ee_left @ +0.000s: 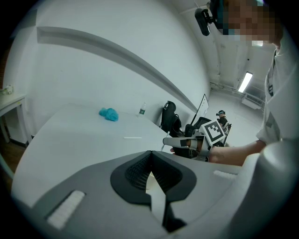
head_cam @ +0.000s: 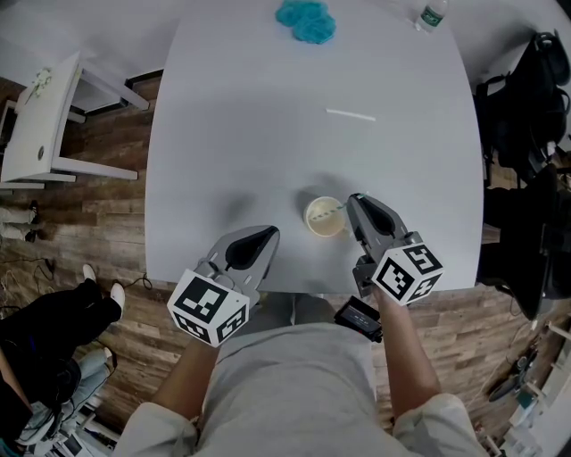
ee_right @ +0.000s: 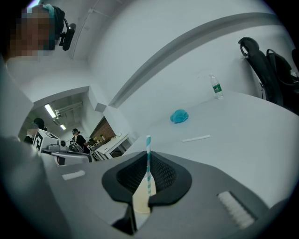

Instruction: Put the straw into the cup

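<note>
A cream paper cup [head_cam: 325, 217] stands near the front edge of the white table [head_cam: 268, 134]. A teal-and-white striped straw [head_cam: 334, 210] leans inside it, its upper end toward my right gripper [head_cam: 354, 200], which is right beside the cup's rim. In the right gripper view the striped straw [ee_right: 148, 163] runs up between the jaws of the right gripper [ee_right: 145, 184], which are shut on it. My left gripper [head_cam: 268, 234] hovers to the left of the cup, apart from it. Its jaws [ee_left: 152, 179] are shut with nothing in them.
A plain white straw [head_cam: 351, 114] lies farther back on the table. A blue cloth [head_cam: 306, 21] and a water bottle [head_cam: 432, 14] sit at the far edge. A black bag on a chair [head_cam: 526, 98] stands to the right, a white side table [head_cam: 40, 120] to the left.
</note>
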The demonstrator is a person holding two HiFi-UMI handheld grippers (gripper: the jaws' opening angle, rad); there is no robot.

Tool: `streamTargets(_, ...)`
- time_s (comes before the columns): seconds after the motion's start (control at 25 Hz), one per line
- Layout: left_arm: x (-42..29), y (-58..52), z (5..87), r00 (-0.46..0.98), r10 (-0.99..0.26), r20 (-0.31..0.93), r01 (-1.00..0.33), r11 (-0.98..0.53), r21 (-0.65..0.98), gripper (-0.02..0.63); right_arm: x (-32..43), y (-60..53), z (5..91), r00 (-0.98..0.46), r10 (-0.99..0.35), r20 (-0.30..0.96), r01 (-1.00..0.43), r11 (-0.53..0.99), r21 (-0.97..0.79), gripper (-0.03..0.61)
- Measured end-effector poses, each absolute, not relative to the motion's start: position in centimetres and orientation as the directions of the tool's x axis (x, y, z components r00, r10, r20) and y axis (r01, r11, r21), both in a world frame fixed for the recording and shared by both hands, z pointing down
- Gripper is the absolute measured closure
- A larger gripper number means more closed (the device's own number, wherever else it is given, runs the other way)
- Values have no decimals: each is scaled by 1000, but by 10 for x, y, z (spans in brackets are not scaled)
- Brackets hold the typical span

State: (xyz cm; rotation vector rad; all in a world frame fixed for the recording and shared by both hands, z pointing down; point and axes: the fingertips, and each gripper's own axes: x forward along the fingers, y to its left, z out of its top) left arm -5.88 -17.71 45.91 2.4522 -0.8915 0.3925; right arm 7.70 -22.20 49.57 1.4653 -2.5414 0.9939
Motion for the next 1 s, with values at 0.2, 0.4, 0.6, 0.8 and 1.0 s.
streamTargets(0.2, -58, -180, 461, 744, -516, 426, -662, -659, 357, 599, 76, -224, 503, -551, -756, 354, -791, 339, -509, 549)
streamTargets(0.4, -61, -182, 464, 740, -519, 428, -666, -655, 357, 600, 75, -225, 511, -554, -750, 361, -788, 332, -519, 549)
streamTargets(0.6, -59, -183, 464, 738, -519, 431, -668, -652, 358, 600, 77, -226, 515, -553, -748, 367, -787, 325, -524, 548)
streamTargets(0.8, -56, -183, 466, 738, -518, 432, -668, -652, 359, 600, 82, -227, 518, -551, -750, 366, -786, 320, -529, 548)
streamTargets(1.0, -55, -184, 467, 736, -520, 433, -670, -650, 359, 598, 84, -228, 522, -550, -750, 368, -786, 315, -532, 544)
